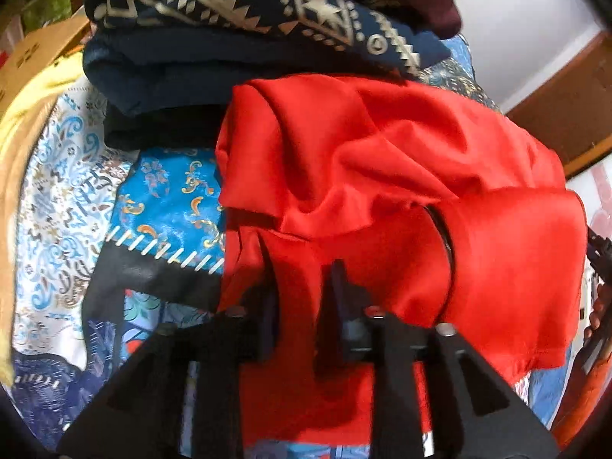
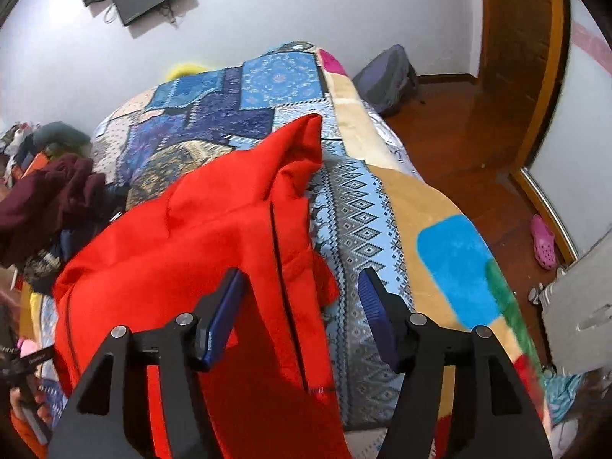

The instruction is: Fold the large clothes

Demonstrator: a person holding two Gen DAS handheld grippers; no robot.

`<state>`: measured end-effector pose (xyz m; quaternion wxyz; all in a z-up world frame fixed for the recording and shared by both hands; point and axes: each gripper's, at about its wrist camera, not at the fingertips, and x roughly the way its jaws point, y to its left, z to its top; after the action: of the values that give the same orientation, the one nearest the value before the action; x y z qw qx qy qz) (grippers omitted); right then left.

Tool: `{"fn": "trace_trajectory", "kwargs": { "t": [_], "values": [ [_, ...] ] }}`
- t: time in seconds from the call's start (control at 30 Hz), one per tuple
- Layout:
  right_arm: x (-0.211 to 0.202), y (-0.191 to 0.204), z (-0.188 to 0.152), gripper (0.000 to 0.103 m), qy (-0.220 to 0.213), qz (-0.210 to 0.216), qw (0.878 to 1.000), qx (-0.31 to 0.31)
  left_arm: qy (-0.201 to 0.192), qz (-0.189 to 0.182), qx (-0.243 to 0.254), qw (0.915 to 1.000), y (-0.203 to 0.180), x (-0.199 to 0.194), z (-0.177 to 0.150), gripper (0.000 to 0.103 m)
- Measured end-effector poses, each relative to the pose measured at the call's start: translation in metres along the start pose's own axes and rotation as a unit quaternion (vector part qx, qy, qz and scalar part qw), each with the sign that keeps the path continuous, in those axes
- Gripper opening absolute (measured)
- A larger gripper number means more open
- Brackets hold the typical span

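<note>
A bright red garment (image 1: pixel 382 160) lies rumpled and partly folded on the patterned blue quilt (image 1: pixel 168 199) of a bed. In the left wrist view my left gripper (image 1: pixel 304 290) stands over its near edge. The jaws are apart, and a strip of red cloth runs loosely between them without being pinched. In the right wrist view the red garment (image 2: pixel 214 229) stretches away along the quilt (image 2: pixel 355 206). My right gripper (image 2: pixel 302 287) is open wide above the garment's right edge. Its left finger is over the cloth and its right finger over bare quilt.
A stack of folded dark blue patterned clothes (image 1: pixel 229 7) sits just beyond the red garment, with a maroon garment (image 2: pixel 49 195) heaped beside it. To the right the bed drops to a wooden floor (image 2: pixel 459 145) with a grey backpack (image 2: pixel 386 76) and a pink shoe (image 2: pixel 543 241).
</note>
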<state>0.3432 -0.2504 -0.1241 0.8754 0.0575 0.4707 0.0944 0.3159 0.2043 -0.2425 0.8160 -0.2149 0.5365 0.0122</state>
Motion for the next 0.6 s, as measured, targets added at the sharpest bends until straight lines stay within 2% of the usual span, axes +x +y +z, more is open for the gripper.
{"fn": "trace_trajectory", "kwargs": {
  "t": [0.1, 0.23, 0.43, 0.6],
  "values": [
    [-0.008, -0.006, -0.003, 0.06, 0.009, 0.009, 1.0, 0.004, -0.012, -0.004, -0.006, 0.9999, 0.004, -0.012, -0.006, 0.052],
    [-0.011, -0.014, -0.016, 0.062, 0.028, 0.025, 0.999, 0.013, -0.01, -0.016, -0.03, 0.9994, 0.02, -0.018, -0.02, 0.058],
    [0.013, -0.021, -0.045, 0.062, 0.104, 0.061, 0.992, 0.04, 0.041, -0.104, -0.097, 0.9889, 0.051, 0.0, -0.047, 0.061],
    [0.011, -0.019, -0.057, 0.062, 0.093, 0.079, 0.991, 0.053, 0.058, -0.164, -0.143, 0.9743, 0.064, 0.012, -0.064, 0.063]
  ]
}}
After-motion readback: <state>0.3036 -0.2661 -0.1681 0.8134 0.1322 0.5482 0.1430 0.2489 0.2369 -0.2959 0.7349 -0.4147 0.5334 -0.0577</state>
